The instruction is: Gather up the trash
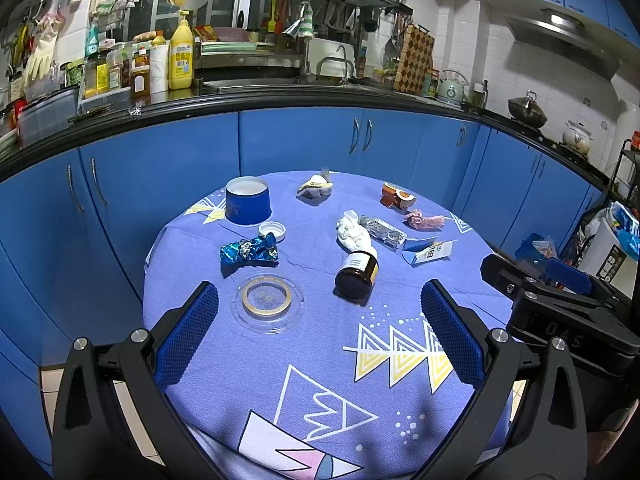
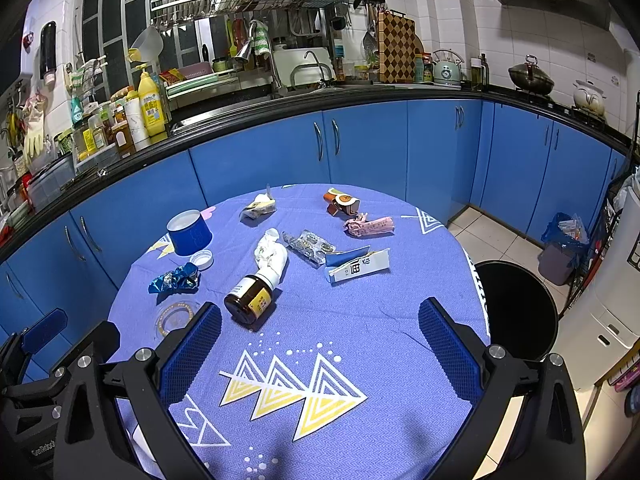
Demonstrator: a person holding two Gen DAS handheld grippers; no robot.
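Observation:
Trash lies scattered on a round table with a blue patterned cloth [image 1: 320, 360] [image 2: 360, 340]. There is a brown glass bottle [image 1: 357, 272] [image 2: 250, 300] on its side, a crumpled white tissue [image 1: 352, 232] [image 2: 272, 254], a blue foil wrapper [image 1: 249, 251] [image 2: 174, 278], a clear plastic lid [image 1: 267, 298], a white cap [image 1: 272, 231], a blister pack [image 1: 382, 232] [image 2: 308, 244], a blue-white carton [image 1: 428, 250] [image 2: 356, 266], a pink wrapper [image 1: 424, 220] [image 2: 370, 226] and a blue cup [image 1: 248, 200] [image 2: 189, 232]. My left gripper [image 1: 320, 332] and right gripper [image 2: 320, 344] hover open and empty over the near side of the table.
A black trash bin [image 2: 516, 308] stands on the floor right of the table. Blue kitchen cabinets [image 1: 300, 140] and a cluttered counter curve behind. A small bin with a blue bag [image 2: 562, 248] sits at the far right by a white appliance [image 2: 616, 292].

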